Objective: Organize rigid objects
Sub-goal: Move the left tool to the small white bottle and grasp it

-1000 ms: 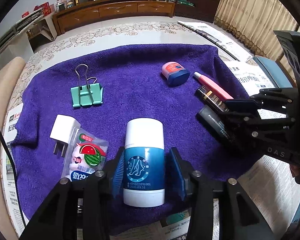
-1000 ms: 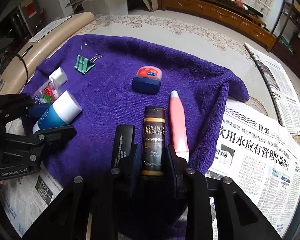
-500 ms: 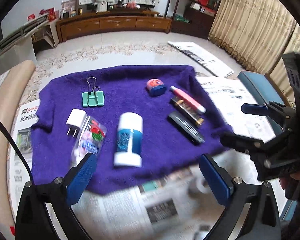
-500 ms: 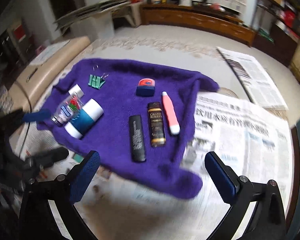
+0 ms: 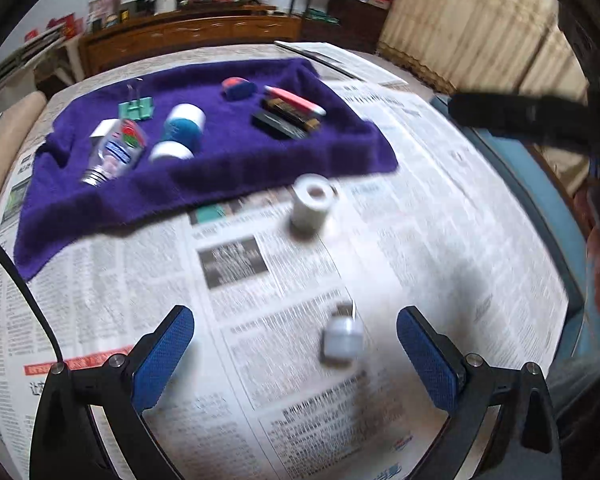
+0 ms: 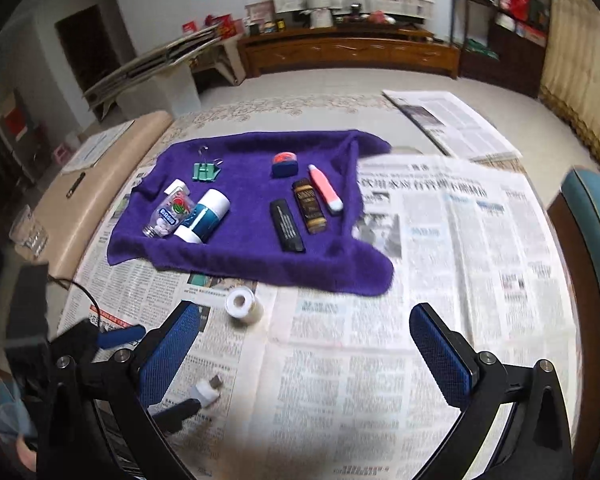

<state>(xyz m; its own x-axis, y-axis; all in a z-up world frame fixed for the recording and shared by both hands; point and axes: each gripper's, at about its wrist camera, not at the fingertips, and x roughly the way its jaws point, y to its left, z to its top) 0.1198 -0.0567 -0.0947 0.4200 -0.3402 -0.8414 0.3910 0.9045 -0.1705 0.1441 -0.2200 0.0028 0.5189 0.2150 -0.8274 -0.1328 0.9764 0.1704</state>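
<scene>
- Left gripper (image 5: 296,350) and right gripper (image 6: 304,354) both spread wide, empty, above newspaper (image 6: 440,280)
- Tape roll (image 6: 242,305) lies off the purple towel (image 6: 252,256); likely light, stiff, prone to rolling; pinch across its flat ends

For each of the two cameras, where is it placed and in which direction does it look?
Left wrist: on the left claw, facing the purple towel over newspaper; own open blue pads show, right claw at right.
Right wrist: on the right claw, higher, facing the same towel; left claw at lower left.
Shared: towel, white tape roll, small white adapter.
</scene>
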